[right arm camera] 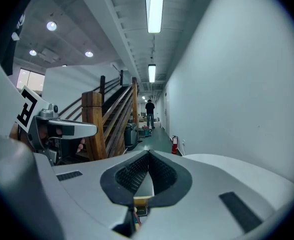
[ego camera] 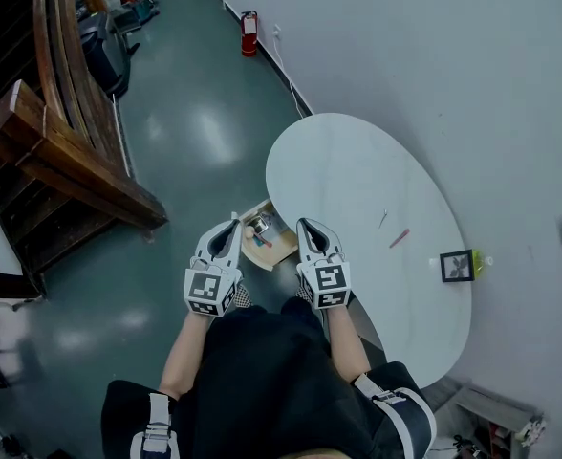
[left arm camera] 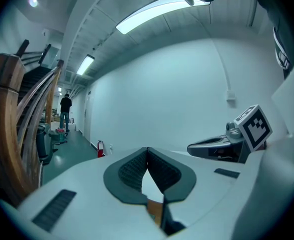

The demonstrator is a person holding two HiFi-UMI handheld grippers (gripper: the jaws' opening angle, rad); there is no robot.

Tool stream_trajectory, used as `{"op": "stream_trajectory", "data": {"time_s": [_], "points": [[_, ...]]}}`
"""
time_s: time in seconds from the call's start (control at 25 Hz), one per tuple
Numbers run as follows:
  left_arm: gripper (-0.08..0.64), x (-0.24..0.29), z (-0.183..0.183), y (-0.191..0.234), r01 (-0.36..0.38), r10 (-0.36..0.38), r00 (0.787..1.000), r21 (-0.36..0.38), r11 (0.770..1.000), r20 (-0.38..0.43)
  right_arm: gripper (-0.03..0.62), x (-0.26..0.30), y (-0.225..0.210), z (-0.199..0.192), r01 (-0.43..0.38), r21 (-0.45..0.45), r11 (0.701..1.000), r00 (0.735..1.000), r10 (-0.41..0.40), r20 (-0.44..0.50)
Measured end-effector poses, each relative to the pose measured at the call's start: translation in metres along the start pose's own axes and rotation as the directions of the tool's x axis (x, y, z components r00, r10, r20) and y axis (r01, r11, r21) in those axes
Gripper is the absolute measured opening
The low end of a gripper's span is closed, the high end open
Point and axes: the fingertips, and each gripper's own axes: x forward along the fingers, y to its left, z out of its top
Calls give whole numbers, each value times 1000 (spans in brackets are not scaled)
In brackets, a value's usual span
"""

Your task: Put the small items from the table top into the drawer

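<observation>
Likely light and stiff: slim pink stick [ego camera: 399, 238] flat on white oval tabletop [ego camera: 357, 161]; best pinched mid-length. Fingers of left gripper [ego camera: 234, 222] and right gripper [ego camera: 306, 224] closed, empty, near open wooden drawer [ego camera: 254, 251].

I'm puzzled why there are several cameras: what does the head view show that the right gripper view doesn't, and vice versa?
Only the head view: a thin pink stick and a small black-framed square on the white table. Only the right gripper view: ceiling light strips. Both: the table, a red fire extinguisher, the wooden staircase and the left gripper.
</observation>
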Motion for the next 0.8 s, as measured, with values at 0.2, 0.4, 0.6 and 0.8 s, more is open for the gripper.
{"op": "stream_trajectory", "data": {"time_s": [0.2,0.4,0.6,0.8], "points": [[20,15,-5,-31,73,-73,997,7,997,-19,29,-19,-22,-13,60,32,998,998,-60,-16],[20,38,-8,-74,177,-176,983,19,984,-43,30,-49,-63,-30,165,66,984,986,-163,-44],[20,66,-12,-118,270,-268,961,24,962,-61,29,-85,-112,-51,284,82,955,958,-279,-68],[20,94,-20,-162,361,-356,929,29,932,-96,29,-119,-155,-67,377,106,920,925,-368,-94]]}}
